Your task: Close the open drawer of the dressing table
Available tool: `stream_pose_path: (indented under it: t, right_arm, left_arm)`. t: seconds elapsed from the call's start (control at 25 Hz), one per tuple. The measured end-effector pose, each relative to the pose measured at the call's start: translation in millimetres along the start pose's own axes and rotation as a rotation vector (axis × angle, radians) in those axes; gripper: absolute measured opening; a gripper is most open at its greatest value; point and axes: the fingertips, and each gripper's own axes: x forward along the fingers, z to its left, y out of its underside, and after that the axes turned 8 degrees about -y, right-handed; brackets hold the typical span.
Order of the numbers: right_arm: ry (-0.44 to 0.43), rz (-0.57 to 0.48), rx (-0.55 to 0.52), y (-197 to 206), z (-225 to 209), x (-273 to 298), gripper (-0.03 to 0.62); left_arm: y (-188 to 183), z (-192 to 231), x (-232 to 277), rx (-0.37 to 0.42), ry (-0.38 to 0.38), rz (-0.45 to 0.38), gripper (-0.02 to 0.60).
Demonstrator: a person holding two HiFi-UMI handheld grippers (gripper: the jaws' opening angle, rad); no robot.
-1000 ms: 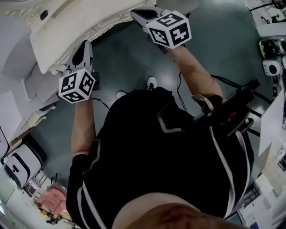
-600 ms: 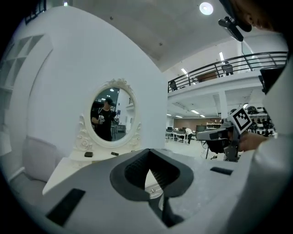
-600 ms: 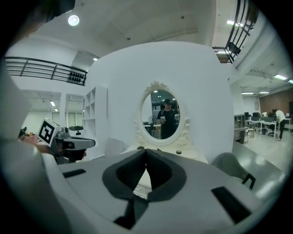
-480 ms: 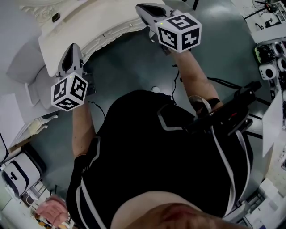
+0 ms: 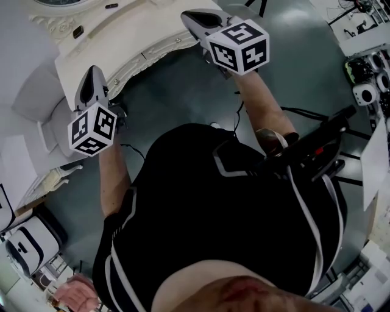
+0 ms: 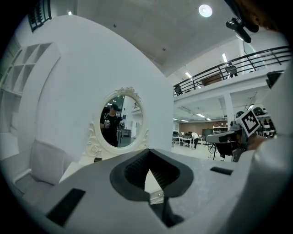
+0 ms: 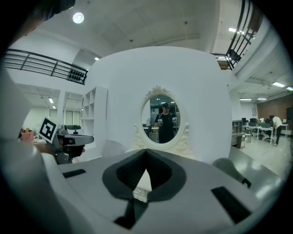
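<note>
Two grippers hang over the dark floor in the head view, both pointing toward the white dressing table at the upper left. The left gripper has its tip at the table's carved front edge, toward that edge's left end. The right gripper has its tip at the right end of the same edge. The drawer lies along the stretch of front between them. From here it seems to sit in line with the carved edge, though this steep angle does not make that certain. A person in a black shirt fills the lower half of the view.

In the left gripper view, the jaws are pressed together at their tips, with nothing between them. Past them stands an oval mirror in an ornate white frame, against a curved white wall. The mirror reflects the person with both grippers lifted. The other gripper and its marker cube show at the right edge.

In the right gripper view, the jaws are likewise pressed together and hold nothing. The mirror stands straight ahead above them, and white shelves stand to its left. The left gripper shows at the left edge.
</note>
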Motion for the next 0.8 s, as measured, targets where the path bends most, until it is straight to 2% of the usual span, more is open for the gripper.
stream_pose_path:
  t: [0.32,0.8]
  right_arm:
    - [0.029,0.019,-0.004,3.1,-1.2,0.8,0.005]
    - [0.05,0.027,-0.002,1.6,-1.2,8.9,0.005]
  left_arm:
    - [-2.5,4.9,-5.5,-0.029,-0.012,-0.01,0.003]
    - [-0.3,15.1,-2.7,-0.029,-0.014,-0.006,0.003]
